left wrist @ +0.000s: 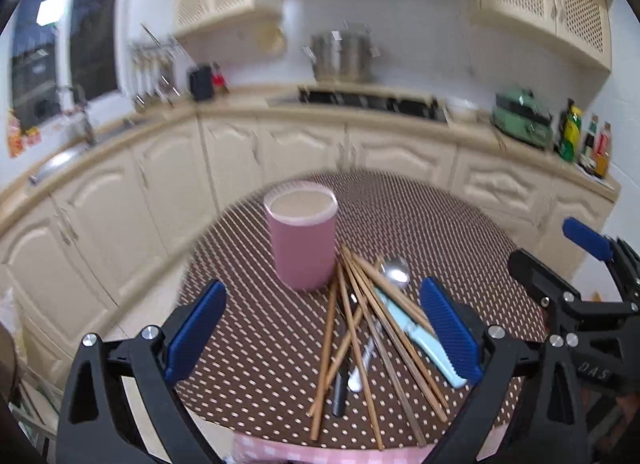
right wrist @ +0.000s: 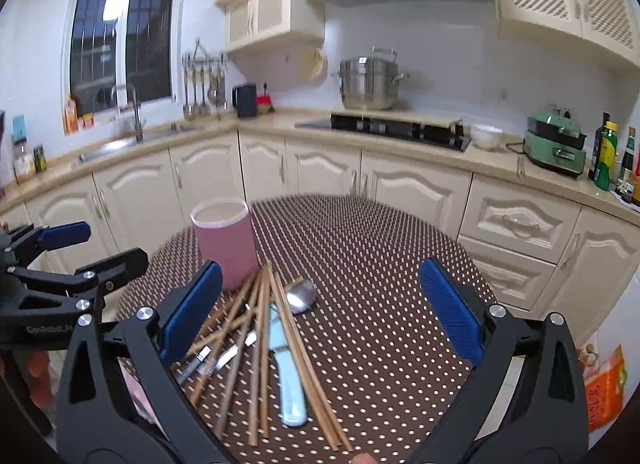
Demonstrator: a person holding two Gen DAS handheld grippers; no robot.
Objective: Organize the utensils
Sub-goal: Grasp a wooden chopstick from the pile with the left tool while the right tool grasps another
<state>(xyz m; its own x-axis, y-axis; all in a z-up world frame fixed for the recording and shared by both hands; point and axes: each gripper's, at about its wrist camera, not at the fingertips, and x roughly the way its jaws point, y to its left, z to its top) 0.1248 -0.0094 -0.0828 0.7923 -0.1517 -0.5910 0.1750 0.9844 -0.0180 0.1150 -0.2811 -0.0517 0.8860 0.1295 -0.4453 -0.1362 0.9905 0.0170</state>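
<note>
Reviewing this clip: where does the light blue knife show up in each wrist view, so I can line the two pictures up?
Left wrist view: the light blue knife lies lower right of centre, among the chopsticks, just inside the right finger.
Right wrist view: the knife lies lower centre, handle toward the camera.
Shared landmark: the pink cup stands behind the pile in both.

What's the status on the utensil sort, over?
Left gripper and right gripper open, empty. Chopsticks, blue knife, spoon piled beside pink cup. Nothing blocking.
</note>
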